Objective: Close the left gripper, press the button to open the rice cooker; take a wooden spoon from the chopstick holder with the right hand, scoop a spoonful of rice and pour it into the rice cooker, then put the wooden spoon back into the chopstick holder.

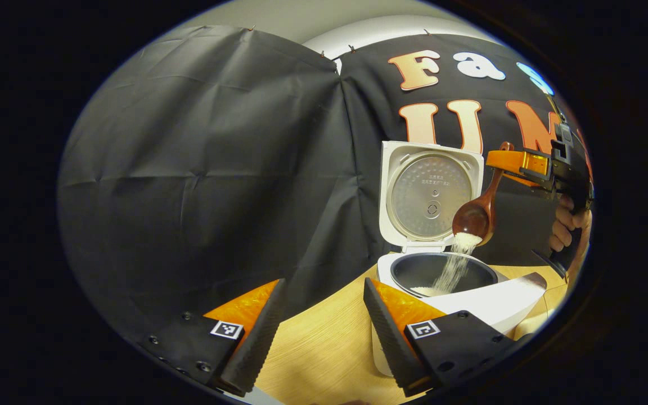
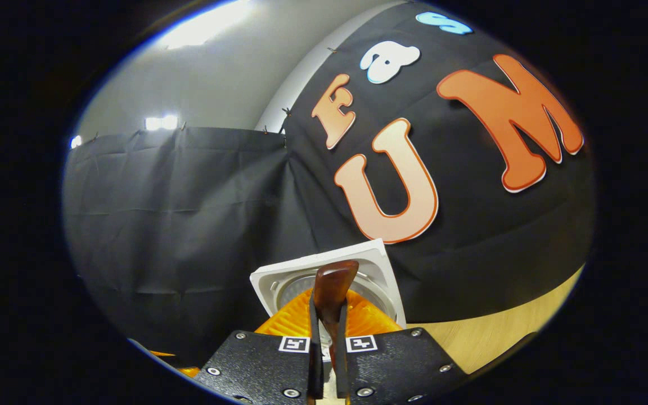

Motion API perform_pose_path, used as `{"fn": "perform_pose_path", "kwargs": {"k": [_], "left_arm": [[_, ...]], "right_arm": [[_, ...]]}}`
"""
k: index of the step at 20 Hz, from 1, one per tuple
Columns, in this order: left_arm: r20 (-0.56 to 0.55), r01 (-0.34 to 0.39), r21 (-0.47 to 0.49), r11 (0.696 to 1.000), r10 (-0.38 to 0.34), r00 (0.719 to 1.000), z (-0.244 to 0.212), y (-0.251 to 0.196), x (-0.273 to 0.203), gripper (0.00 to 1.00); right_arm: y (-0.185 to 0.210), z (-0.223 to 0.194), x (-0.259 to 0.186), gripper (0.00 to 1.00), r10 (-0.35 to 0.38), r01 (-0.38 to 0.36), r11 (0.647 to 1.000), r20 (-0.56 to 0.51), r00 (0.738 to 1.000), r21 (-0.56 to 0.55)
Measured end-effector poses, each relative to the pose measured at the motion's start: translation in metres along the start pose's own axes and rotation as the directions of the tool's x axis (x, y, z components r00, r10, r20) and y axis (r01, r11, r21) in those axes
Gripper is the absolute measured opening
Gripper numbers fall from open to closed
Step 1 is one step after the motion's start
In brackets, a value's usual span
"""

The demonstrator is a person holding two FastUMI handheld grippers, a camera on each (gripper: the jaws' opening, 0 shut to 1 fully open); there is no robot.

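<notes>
The white rice cooker [image 1: 504,304] stands open on the wooden table, its lid [image 1: 430,194] raised upright. In the left gripper view the right gripper [image 1: 518,163], held by a hand, is shut on the handle of a wooden spoon [image 1: 478,211] tipped bowl-down over the pot. White rice [image 1: 456,261] streams from the spoon into the dark inner pot [image 1: 414,270]. In the right gripper view the right gripper [image 2: 328,337] pinches the spoon handle [image 2: 332,289], with the lid [image 2: 380,270] behind it. My left gripper [image 1: 321,320] is open, low and left of the cooker, holding nothing.
The light wooden table [image 1: 324,343] runs under the left gripper and shows at the lower right of the right gripper view as table [image 2: 487,337]. Black cloth walls enclose the booth on all sides.
</notes>
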State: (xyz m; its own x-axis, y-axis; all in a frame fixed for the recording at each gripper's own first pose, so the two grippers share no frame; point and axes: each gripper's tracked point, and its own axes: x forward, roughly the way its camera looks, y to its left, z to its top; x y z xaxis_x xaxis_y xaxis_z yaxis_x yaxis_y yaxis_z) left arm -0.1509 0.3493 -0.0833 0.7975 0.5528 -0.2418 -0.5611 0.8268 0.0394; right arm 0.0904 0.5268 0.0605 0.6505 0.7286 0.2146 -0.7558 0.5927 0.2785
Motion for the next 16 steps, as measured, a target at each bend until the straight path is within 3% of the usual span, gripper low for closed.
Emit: {"fn": "perform_pose_path", "kwargs": {"k": [4, 9, 12, 16], "left_arm": [[0.018, 0.023, -0.003, 1.000, -0.023, 1.000, 0.005, -0.006, -0.002, 0.91], [0.030, 0.033, -0.002, 0.999, -0.033, 0.999, 0.010, -0.011, -0.004, 0.90], [0.043, 0.033, 0.001, 0.999, -0.033, 0.999, 0.016, -0.013, -0.008, 0.90], [0.064, 0.057, 0.000, 0.998, -0.057, 0.996, 0.023, -0.022, -0.013, 0.90]], "right_arm": [[0.019, 0.011, -0.007, 0.09, 0.083, -0.078, 0.986, 0.023, 0.996, -0.150], [0.040, 0.013, -0.019, 0.09, 0.171, -0.153, 0.938, 0.032, 0.985, -0.312], [0.043, 0.009, -0.020, 0.13, 0.161, -0.136, 0.909, 0.031, 0.987, -0.393], [0.035, 0.011, -0.019, 0.09, 0.110, -0.094, 0.943, 0.030, 0.994, -0.319]]}}
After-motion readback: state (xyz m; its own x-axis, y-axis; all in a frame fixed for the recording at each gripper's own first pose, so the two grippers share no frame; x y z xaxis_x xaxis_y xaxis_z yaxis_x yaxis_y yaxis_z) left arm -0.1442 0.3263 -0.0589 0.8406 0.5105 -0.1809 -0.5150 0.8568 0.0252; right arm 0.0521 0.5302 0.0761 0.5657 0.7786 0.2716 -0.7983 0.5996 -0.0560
